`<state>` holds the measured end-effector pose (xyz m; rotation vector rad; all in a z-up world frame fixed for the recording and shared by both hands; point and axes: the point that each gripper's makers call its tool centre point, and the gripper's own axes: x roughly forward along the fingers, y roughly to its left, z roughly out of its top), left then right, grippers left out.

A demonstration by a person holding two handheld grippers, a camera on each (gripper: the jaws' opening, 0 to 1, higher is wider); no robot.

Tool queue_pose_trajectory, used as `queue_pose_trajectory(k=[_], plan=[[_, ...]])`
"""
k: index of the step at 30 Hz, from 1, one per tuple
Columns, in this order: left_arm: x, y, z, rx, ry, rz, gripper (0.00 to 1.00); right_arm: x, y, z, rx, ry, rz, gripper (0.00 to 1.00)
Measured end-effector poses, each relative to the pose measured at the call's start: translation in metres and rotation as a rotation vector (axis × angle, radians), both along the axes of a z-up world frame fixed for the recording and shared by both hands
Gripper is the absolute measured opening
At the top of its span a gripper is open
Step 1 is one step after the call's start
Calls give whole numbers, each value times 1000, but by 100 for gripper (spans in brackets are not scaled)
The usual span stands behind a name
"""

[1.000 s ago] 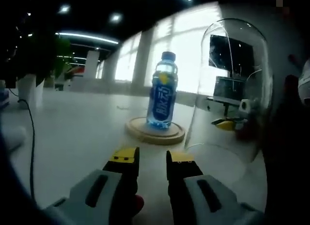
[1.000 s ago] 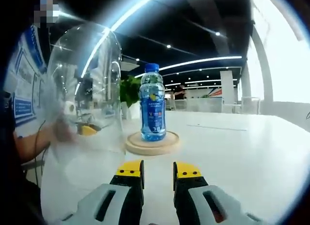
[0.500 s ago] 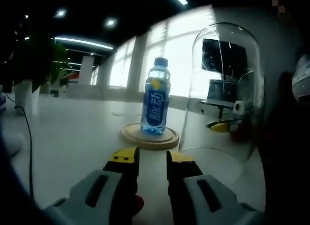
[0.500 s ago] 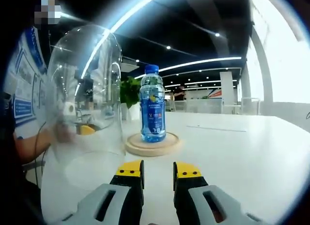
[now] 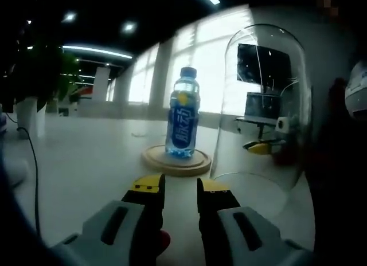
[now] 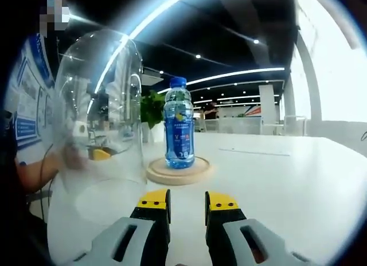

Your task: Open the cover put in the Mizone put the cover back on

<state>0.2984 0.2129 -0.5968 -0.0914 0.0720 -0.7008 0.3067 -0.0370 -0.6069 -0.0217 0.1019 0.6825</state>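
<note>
A blue Mizone bottle (image 5: pixel 183 114) (image 6: pixel 179 128) stands upright on a round wooden base (image 5: pixel 176 160) (image 6: pixel 179 172) on the white table. The clear glass dome cover (image 5: pixel 264 105) (image 6: pixel 103 105) stands on the table beside the base, right of it in the left gripper view and left of it in the right gripper view. My left gripper (image 5: pixel 180 188) is low and short of the base, jaws slightly apart with nothing between them. My right gripper (image 6: pixel 187 200) is held the same way. Through the glass, each view faintly shows the other gripper's yellow tip (image 5: pixel 261 146) (image 6: pixel 101 154).
A black cable (image 5: pixel 36 174) runs over the table (image 6: pixel 275 180) at the left of the left gripper view, near a plant in a white pot (image 5: pixel 28 111). A dark monitor (image 5: pixel 264 62) shows through the dome. A person's arm (image 6: pixel 34 168) rests behind the dome.
The left gripper view has shifted slightly, so the bottle and dome sit a little further left in it. Bottle, base and dome have not moved; both grippers keep the same gap.
</note>
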Motion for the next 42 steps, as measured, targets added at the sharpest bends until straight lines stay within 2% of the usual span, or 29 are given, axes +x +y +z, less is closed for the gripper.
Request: queue_pose_trajectory(k=[11, 16, 21, 24, 29, 35, 37, 40, 42], plan=[[-7, -6, 4, 24, -39, -33, 19, -1, 1, 2, -9, -20, 4, 18], [-6, -3, 5, 11, -35, -20, 19, 0, 1, 3, -4, -16, 2, 18], [-6, -4, 4, 27, -37, -19, 19, -1, 2, 3, -5, -17, 7, 18], [-3, 1, 5, 10, -28, 5, 19, 0, -1, 5, 5, -19, 0, 18], [-5, 1, 9, -18, -31, -3, 20, 0, -2, 9, 20, -30, 1, 19], [-6, 4, 14, -49, -32, -6, 25, 1, -3, 13, 36, -35, 14, 20], [-8, 4, 14, -63, -16, -16, 29, 0, -4, 14, 37, -31, 19, 22], [-17, 3, 9, 1, -22, -46, 35, -3, -5, 15, 16, -40, 38, 26], [-23, 2, 8, 16, -22, -64, 37, -10, -4, 18, 25, -46, 81, 29]])
